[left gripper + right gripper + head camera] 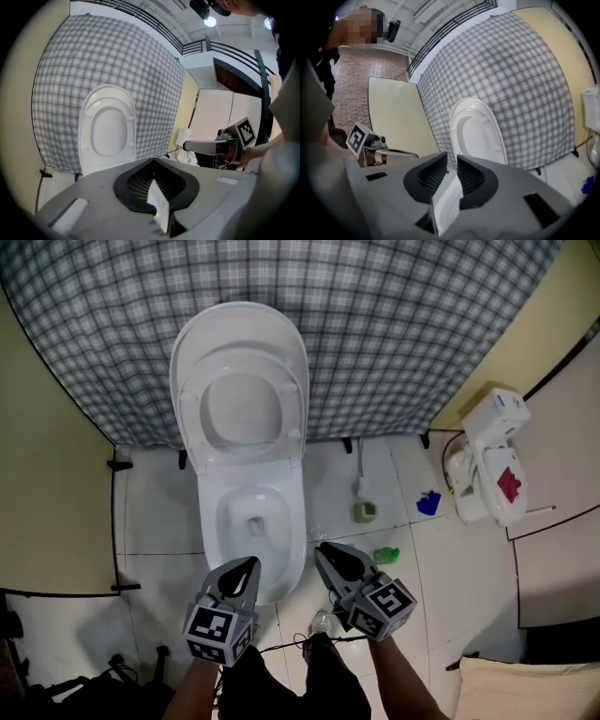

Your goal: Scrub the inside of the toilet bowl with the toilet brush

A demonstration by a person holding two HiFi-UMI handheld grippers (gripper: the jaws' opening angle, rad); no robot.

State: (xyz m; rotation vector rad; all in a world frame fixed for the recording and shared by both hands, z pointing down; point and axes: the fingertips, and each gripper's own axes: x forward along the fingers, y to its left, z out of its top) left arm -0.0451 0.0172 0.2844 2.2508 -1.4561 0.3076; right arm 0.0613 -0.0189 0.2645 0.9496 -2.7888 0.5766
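Jaws of left gripper (251,564): pressed together, nothing between; lower centre of head view.
Jaws of right gripper (324,553): a narrow slit apart, nothing between; just right of the left.
Toilet bowl (253,521): white, open, directly above both grippers.
Toilet brush (362,474): on tiled floor (412,559) right of bowl, up and right of right jaws, nearer the right hand. Slim pale handle, long axis apparently upright and foreshortened toward upper frame, head down in greenish holder (365,513). Outside bowl and ungripped; fits equally a brush waiting for use or one put back.
Raised seat and lid (240,334): against checked curtain (394,324), top of frame.
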